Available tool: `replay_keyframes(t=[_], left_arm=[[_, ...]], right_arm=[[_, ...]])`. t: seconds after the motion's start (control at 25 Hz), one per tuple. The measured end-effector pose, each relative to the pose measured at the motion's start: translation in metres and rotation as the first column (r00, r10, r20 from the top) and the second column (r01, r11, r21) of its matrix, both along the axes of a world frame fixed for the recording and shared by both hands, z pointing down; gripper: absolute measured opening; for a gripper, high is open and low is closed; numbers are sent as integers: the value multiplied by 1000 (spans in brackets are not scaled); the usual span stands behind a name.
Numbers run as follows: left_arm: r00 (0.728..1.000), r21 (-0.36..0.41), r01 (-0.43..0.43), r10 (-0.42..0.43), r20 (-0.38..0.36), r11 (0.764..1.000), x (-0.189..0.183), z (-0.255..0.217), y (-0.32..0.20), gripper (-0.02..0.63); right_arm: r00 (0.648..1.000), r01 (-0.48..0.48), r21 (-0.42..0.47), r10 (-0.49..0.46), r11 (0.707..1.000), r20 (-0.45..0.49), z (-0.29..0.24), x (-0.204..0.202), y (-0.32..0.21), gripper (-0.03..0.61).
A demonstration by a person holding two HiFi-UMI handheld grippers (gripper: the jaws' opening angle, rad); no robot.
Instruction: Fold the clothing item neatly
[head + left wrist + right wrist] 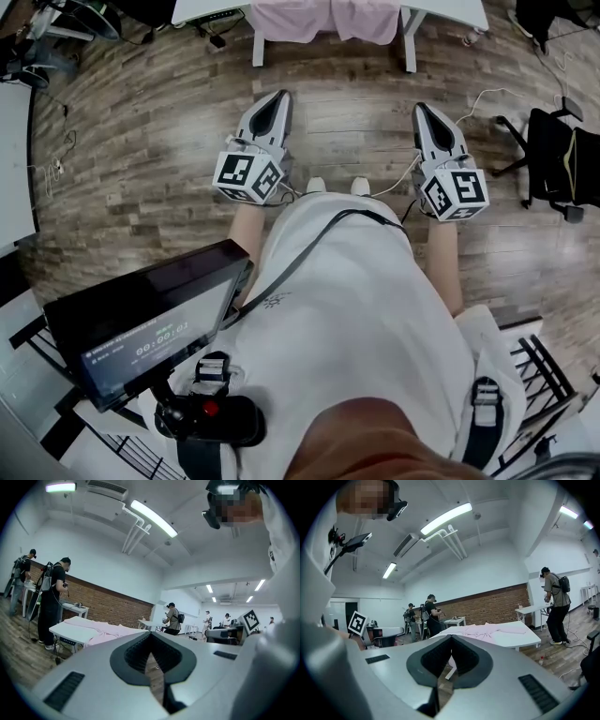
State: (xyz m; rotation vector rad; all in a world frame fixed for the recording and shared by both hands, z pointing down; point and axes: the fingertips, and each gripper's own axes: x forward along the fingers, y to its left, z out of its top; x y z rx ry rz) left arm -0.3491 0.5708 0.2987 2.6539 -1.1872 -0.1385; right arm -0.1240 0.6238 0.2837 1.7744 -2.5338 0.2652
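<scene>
A pale pink garment [323, 19] lies spread on a white table [450, 11] at the top of the head view, hanging over its near edge. It also shows as the pink garment [108, 631] in the left gripper view and the pink garment [487, 631] in the right gripper view, some way ahead of both. My left gripper [274, 105] and right gripper [427, 114] are held side by side above the wooden floor, well short of the table, pointing level toward it. Both are shut with nothing between their jaws.
Several people with gear stand around other white tables [75, 606] along a brick wall [497, 606]. A black chair [562, 164] stands at the right, cables [487, 98] run across the floor, and a black screen [150, 319] hangs at my lower left.
</scene>
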Motion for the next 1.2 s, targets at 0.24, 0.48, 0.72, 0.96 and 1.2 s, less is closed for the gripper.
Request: replay_keyframes(t=[0.24,0.48,0.72,0.96,1.2], left_arm=[[1000,7,13,-13,19,1000,14,5,11,-8],[999,25,29,-30,39,999,42,18,32,-8],[999,11,31,-31,44,999,55,14,32,-8],[998,0,44,-44,36,999,61,12,29,-8],[996,-6,83,-83,39,997,59,10,27,-8]], right_arm=[[1000,18,5,-18,1000,8,6,15,9,2],[998,57,25,-58,998,13,21,38,24,2],[995,104,31,-104,994,4,14,40,21,2],[992,129,14,-129,992,2,13,43,16,2],[988,151,3,-151,988,0,11,45,8,2]])
